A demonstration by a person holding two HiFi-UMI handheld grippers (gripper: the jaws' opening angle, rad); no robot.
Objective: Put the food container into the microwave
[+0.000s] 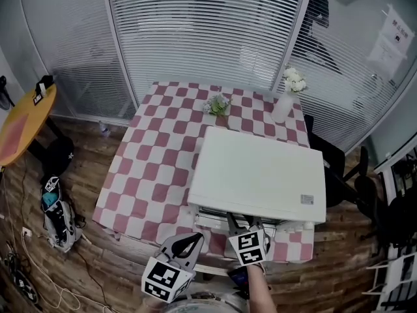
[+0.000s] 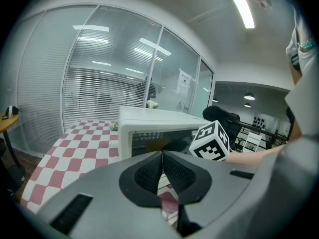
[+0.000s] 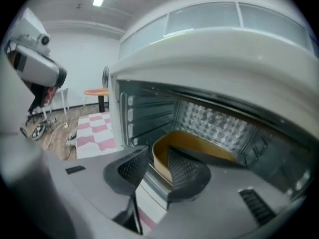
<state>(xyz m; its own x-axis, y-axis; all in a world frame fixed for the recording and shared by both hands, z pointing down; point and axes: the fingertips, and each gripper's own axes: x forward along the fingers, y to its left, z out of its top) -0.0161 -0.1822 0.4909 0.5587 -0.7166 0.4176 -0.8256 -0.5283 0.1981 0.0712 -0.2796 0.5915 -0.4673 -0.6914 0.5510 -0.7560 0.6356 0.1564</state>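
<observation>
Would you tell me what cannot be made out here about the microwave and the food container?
- Right gripper view: what is in the food container is hidden by its near wall and the right gripper, whose jaws stand apart.
- Head view: the top of the microwave hides its inside and the container; the print on its label is too small.
- Left gripper view: the microwave's inside is dark, partly behind a marker cube.

Tongs [image 3: 157,157] apart, straddling container [image 3: 199,141] rim w/o pinching; container sits inside open microwave [image 3: 224,54].
</observation>
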